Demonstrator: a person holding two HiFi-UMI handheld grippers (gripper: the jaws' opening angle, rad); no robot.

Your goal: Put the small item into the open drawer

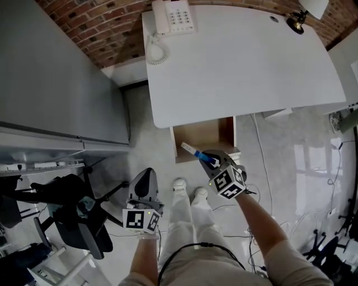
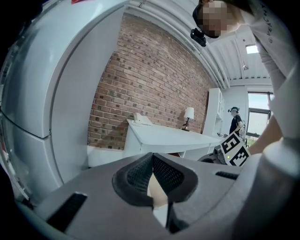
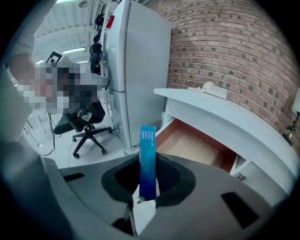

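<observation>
My right gripper [image 1: 208, 158] is shut on a small flat blue-and-white box [image 1: 197, 152], which sticks out past the jaws toward the open drawer [image 1: 203, 136] under the white desk [image 1: 240, 61]. In the right gripper view the blue box [image 3: 147, 159] stands upright between the pads, with the drawer's bare wooden inside [image 3: 197, 149] ahead and to the right. My left gripper [image 1: 142, 196] hangs low at the left by the person's leg, jaws closed with nothing between them; its shut pads [image 2: 146, 180] fill the left gripper view.
A white phone [image 1: 174, 17] and a desk lamp [image 1: 302, 15] sit on the desk's far side. A tall grey cabinet [image 1: 61, 72] stands at the left, black office chairs [image 1: 78, 215] beside it. Cables [image 1: 263, 167] trail on the floor at the right. Another person [image 2: 234, 123] stands far off.
</observation>
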